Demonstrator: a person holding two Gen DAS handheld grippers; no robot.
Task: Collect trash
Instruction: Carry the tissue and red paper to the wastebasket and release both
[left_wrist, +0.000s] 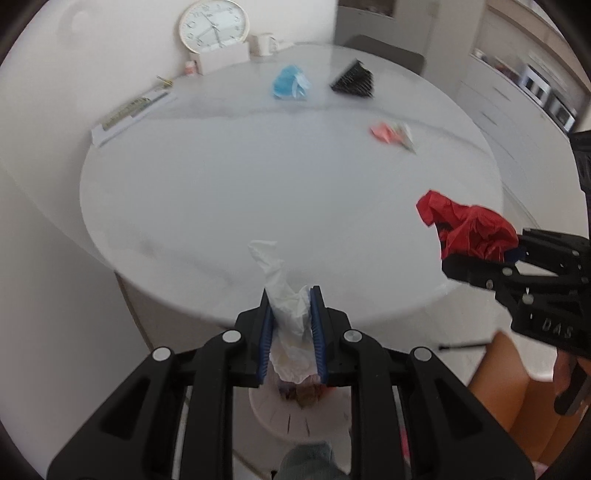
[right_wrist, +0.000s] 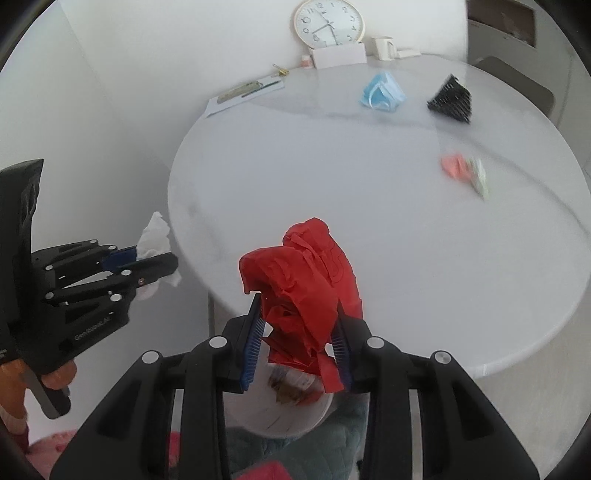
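White tissue is pinched in the left gripper, red paper in the right gripper, both above the bin. Next, releasing both looks due. Beyond the bin, the surface holds a blue mask.

Bright, even, soft daylight; faint shadows; motion blur throughout; strong fisheye bending, dark vignette at corners.

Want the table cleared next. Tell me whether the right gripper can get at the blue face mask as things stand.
Probably not yet. The right gripper is full of crumpled red paper, so it must drop that first. The table between it and the blue face mask looks bare.
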